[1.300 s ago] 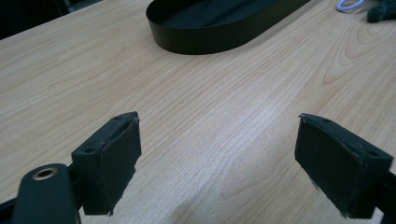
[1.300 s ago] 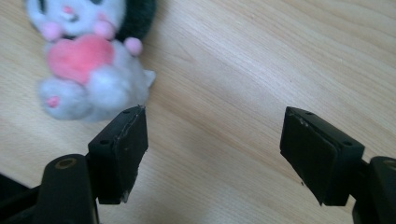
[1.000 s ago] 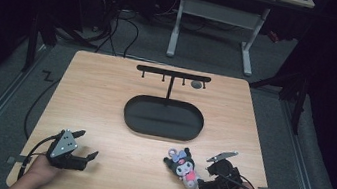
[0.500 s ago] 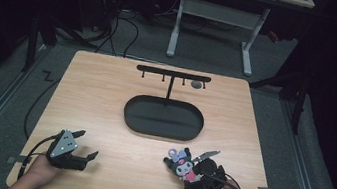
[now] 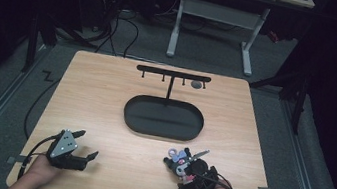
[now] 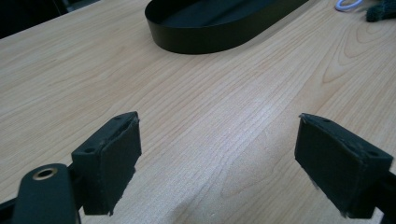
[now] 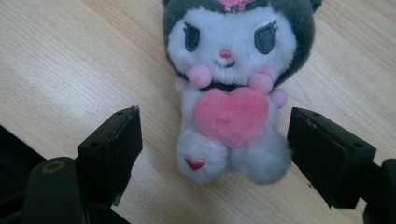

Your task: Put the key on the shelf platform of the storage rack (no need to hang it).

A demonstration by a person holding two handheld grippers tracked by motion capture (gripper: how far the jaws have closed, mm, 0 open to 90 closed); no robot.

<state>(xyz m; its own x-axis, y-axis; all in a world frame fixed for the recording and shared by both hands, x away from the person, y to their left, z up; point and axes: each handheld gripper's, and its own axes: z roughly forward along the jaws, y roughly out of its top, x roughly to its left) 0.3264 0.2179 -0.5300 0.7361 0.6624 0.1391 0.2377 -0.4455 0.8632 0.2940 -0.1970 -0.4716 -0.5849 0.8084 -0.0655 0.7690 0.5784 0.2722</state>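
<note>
Pale wood grain runs across the surface [image 5: 104,105], where a grey-and-white plush toy [image 7: 231,88] hugging a pink heart lies at the near right edge. The right gripper [image 7: 215,154] has just been opening; its fingers [image 7: 109,149] stand wide on either side of the toy's lower body, the right pad just beside its foot, the left one apart. At the near left, the left gripper [image 6: 219,168] rests spread wide over bare wood, holding nothing. Farther off sits a black oval tray [image 5: 128,119], and behind it a black T-shaped hook rack [image 5: 172,75].
</note>
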